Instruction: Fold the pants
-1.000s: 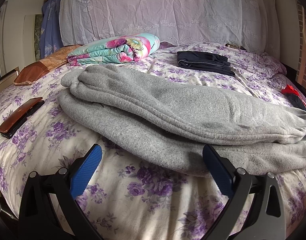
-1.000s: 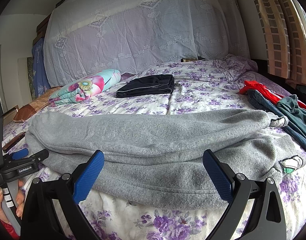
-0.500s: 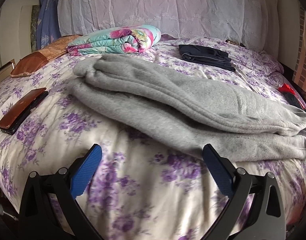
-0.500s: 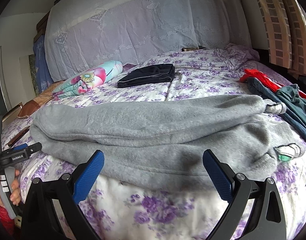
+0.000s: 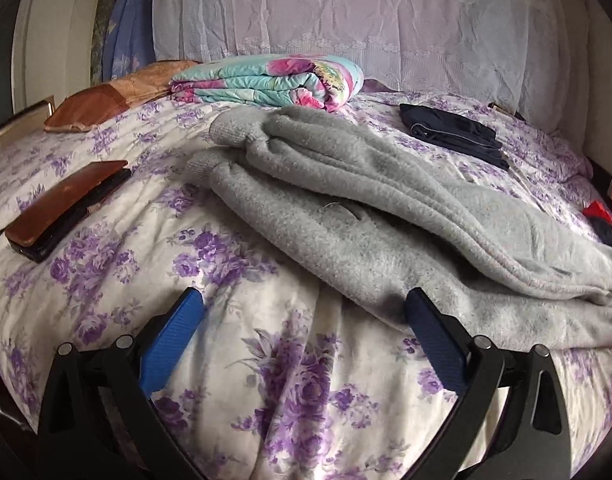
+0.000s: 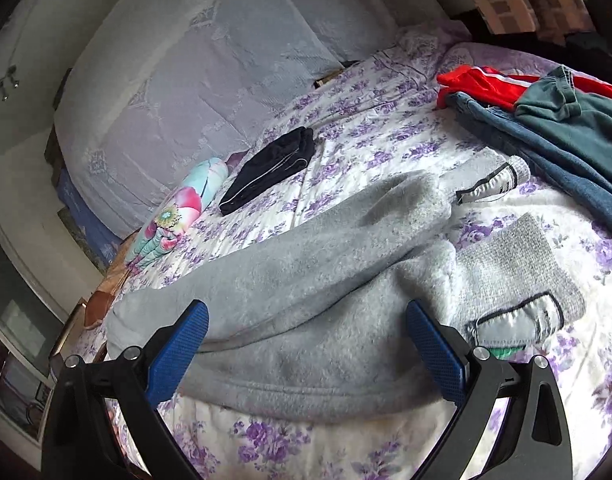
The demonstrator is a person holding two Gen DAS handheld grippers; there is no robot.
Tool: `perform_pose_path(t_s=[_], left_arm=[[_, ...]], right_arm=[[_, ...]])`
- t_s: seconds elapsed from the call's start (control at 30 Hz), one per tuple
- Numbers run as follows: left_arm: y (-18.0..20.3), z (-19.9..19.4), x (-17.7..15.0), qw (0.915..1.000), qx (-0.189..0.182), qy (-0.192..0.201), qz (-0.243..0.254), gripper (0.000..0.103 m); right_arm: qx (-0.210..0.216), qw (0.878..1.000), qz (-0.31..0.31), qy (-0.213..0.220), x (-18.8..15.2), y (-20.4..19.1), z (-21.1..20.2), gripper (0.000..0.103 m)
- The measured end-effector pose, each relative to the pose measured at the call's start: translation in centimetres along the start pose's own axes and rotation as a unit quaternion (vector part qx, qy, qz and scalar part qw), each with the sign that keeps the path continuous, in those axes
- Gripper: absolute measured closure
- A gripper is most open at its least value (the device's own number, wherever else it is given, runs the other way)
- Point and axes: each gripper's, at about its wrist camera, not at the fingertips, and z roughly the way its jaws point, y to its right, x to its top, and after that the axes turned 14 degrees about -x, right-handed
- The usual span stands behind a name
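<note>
Grey fleece pants lie lengthwise across the purple-flowered bed, folded in half with one leg on top of the other. In the right wrist view the pants fill the middle, with the cuffs and white labels at the right. My left gripper is open and empty, over the bedspread just short of the pants' near edge. My right gripper is open and empty, hovering over the pants' near edge.
A folded dark garment and a rolled flowery quilt lie at the back. A brown wallet-like case lies at the left. Red, blue and green clothes are piled at the right. A lace-covered headboard stands behind.
The left gripper has swung left toward the pants' waistband end. The right gripper has risen and tilted, now looking down on the pants from above their near edge. Both stay open.
</note>
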Motion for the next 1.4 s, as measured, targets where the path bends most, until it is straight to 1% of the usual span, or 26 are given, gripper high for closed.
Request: perform_pose_path(t_s=[0.1, 0.17, 0.27, 0.33, 0.37, 0.4, 0.43, 0.5, 0.53, 0.6, 0.67, 0.7, 0.77, 0.83, 0.9, 0.97, 1.07, 1.1, 1.13, 1.17, 1.2, 1.27, 1.3, 1.33, 1.37, 1.4], left_arm=[[-0.6, -0.1, 0.2, 0.9998, -0.015, -0.009, -0.004, 0.005], [-1.1, -0.6, 0.3, 0.9993, -0.03, -0.011, -0.016, 0.005], [-2.0, -1.5, 0.8, 0.9975, -0.059, -0.014, -0.037, 0.005], [-2.4, -2.0, 1.5, 0.9938, -0.094, -0.024, -0.053, 0.005], [-2.6, -2.3, 2.1, 0.9909, -0.115, -0.031, -0.062, 0.005], [-2.7, -2.6, 2.7, 0.9886, -0.13, -0.033, -0.068, 0.005], [-2.7, -3.0, 3.4, 0.9866, -0.143, -0.03, -0.073, 0.005], [-2.5, -4.2, 4.9, 0.9849, -0.157, -0.017, -0.071, 0.005], [-2.3, -4.6, 5.6, 0.9845, -0.161, -0.012, -0.069, 0.005], [-2.1, -5.0, 6.8, 0.9834, -0.168, -0.011, -0.068, 0.005], [-2.0, -4.3, 7.9, 0.9804, -0.18, -0.027, -0.076, 0.005], [-2.0, -3.4, 8.4, 0.977, -0.19, -0.043, -0.086, 0.005], [-2.2, -1.4, 8.9, 0.9676, -0.213, -0.071, -0.115, 0.005], [-2.8, 0.3, 9.0, 0.9566, -0.232, -0.087, -0.153, 0.005], [-3.5, 2.1, 8.7, 0.9413, -0.255, -0.098, -0.199, 0.005], [-4.1, 3.9, 8.3, 0.9281, -0.262, -0.112, -0.24, 0.005], [-4.9, 4.3, 7.7, 0.9185, -0.264, -0.098, -0.278, 0.008], [-4.9, 4.0, 7.9, 0.9205, -0.26, -0.088, -0.278, 0.012], [-4.8, 3.7, 8.2, 0.9274, -0.251, -0.081, -0.265, 0.032], [-4.6, 3.4, 8.6, 0.9347, -0.241, -0.079, -0.25, 0.047], [-4.3, 3.3, 9.1, 0.9426, -0.227, -0.078, -0.232, 0.055], [-3.8, 3.6, 9.6, 0.9472, -0.222, -0.085, -0.215, 0.058], [-3.8, 3.9, 9.6, 0.9477, -0.22, -0.089, -0.213, 0.058], [-3.9, 4.1, 9.6, 0.9476, -0.219, -0.09, -0.214, 0.061], [-4.0, 4.2, 9.5, 0.9471, -0.219, -0.09, -0.216, 0.071], [-4.3, 4.3, 9.4, 0.9462, -0.222, -0.087, -0.218, 0.076]], right_arm=[[-0.002, 1.0, -0.025, -0.003, 1.2, -1.2, 0.4, 0.009], [-0.028, 0.998, -0.051, -0.02, 1.8, -2.0, 1.2, 0.011], [-0.04, 0.997, -0.045, -0.055, 1.9, -1.4, 2.9, 0.023], [-0.032, 0.996, -0.044, -0.072, 2.2, -1.3, 4.0, 0.033], [-0.026, 0.996, -0.05, -0.075, 2.5, -1.5, 4.5, 0.052], [-0.024, 0.995, -0.059, -0.073, 3.0, -1.7, 5.1, 0.086], [-0.021, 0.996, -0.058, -0.067, 3.5, -1.8, 5.5, 0.093], [0.004, 0.998, -0.045, -0.05, 4.2, -1.9, 5.8, 0.093], [0.011, 0.998, -0.048, -0.029, 4.5, -2.1, 5.7, 0.093], [0.009, 0.998, -0.062, 0.0, 4.2, -2.3, 5.8, 0.093], [-0.005, 0.998, -0.067, 0.001, 3.6, -2.0, 6.9, 0.093], [0.002, 0.998, -0.058, -0.007, 3.6, -1.7, 7.1, 0.094], [0.022, 0.999, -0.043, 0.006, 3.9, -1.0, 6.6, 0.093], [0.024, 0.999, -0.039, -0.001, 3.8, -0.7, 6.8, 0.093], [0.025, 0.999, -0.039, -0.003, 3.8, -0.6, 6.9, 0.093], [0.027, 0.999, -0.038, -0.003, 3.7, -0.6, 6.9, 0.093], [0.033, 0.999, -0.033, -0.004, 3.7, -0.4, 7.0, 0.093], [0.034, 0.999, -0.032, -0.004, 3.7, -0.4, 7.0, 0.093], [0.034, 0.999, -0.032, -0.004, 3.7, -0.4, 7.0, 0.093], [0.034, 0.999, -0.033, -0.004, 3.7, -0.4, 7.0, 0.093], [0.033, 0.999, -0.033, -0.004, 3.7, -0.4, 7.0, 0.093], [0.034, 0.999, -0.032, -0.004, 3.7, -0.3, 7.0, 0.093], [0.034, 0.999, -0.032, -0.004, 3.7, -0.3, 7.0, 0.093], [0.033, 0.999, -0.033, -0.004, 3.7, -0.3, 7.0, 0.093], [0.033, 0.999, -0.032, -0.004, 3.7, -0.3, 7.0, 0.093], [0.034, 0.999, -0.032, -0.003, 3.7, -0.3, 7.0, 0.093]])
